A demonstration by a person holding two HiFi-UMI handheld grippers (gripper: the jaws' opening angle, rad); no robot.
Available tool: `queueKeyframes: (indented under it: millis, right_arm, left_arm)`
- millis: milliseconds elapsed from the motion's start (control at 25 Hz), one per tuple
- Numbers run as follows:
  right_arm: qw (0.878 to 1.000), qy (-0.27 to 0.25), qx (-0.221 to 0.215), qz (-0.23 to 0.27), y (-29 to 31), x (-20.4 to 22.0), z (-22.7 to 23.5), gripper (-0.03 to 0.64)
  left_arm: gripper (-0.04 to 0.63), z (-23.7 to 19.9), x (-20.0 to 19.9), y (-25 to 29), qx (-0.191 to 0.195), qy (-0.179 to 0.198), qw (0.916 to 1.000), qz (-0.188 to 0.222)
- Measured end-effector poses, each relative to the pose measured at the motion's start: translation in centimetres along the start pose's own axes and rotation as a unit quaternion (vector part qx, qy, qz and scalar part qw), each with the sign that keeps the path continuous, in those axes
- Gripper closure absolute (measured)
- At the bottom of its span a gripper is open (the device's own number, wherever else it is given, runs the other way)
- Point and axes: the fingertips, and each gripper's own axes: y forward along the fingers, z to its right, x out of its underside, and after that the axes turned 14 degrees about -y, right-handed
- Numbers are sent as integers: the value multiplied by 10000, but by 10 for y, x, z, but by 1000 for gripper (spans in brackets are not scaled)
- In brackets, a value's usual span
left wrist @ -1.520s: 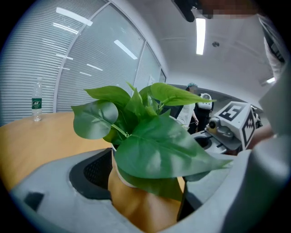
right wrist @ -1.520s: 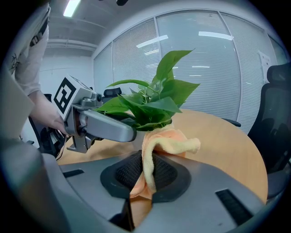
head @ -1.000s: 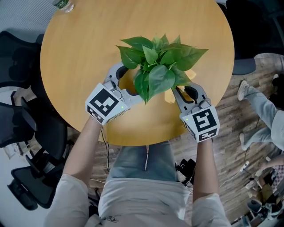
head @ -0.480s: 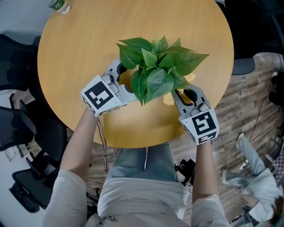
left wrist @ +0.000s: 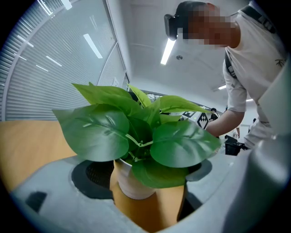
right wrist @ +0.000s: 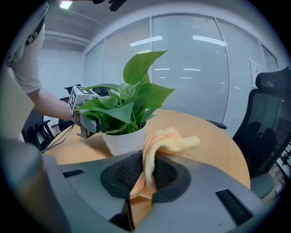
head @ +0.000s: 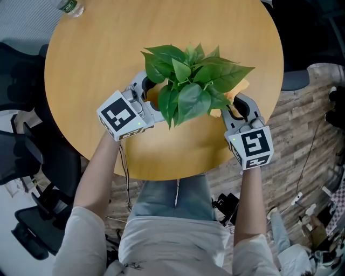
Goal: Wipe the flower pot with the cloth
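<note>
A white flower pot [left wrist: 134, 184] with a leafy green plant [head: 188, 81] stands on the round wooden table [head: 108, 48]. In the head view the leaves hide the pot. My left gripper [head: 153, 97] reaches in from the pot's left. Its jaws are closing, with the pot [right wrist: 122, 139] between them and a bare strip of table beside the pot. My right gripper [right wrist: 144, 175] is shut on a yellow-orange cloth [right wrist: 166, 141]. The cloth's loose end lies against the pot's right side and shows as a yellow patch [head: 241, 86] under the leaves.
A plastic bottle [head: 73, 6] stands at the table's far left edge. Black office chairs [head: 21, 156] crowd the left, and another chair [right wrist: 268, 132] stands beyond the table. The table's near edge runs just below both grippers, above the person's lap.
My right gripper has slid right and away along the pot's side, carrying the cloth with it. The left gripper has shifted slightly left and turned a little.
</note>
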Motion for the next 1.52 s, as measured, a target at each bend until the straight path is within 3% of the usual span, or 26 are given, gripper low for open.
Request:
queueKeyframes:
  millis: [720,1520]
  right_arm:
    - [9999,-101,-106,91,9,-12,-13,569]
    - [9996,-75,-229,145,-4,-6,-32,569]
  left_arm:
    - [158,4,2,7,-818,-329,9958,261]
    - [163,7,6,7,-1635,-674,9827,552]
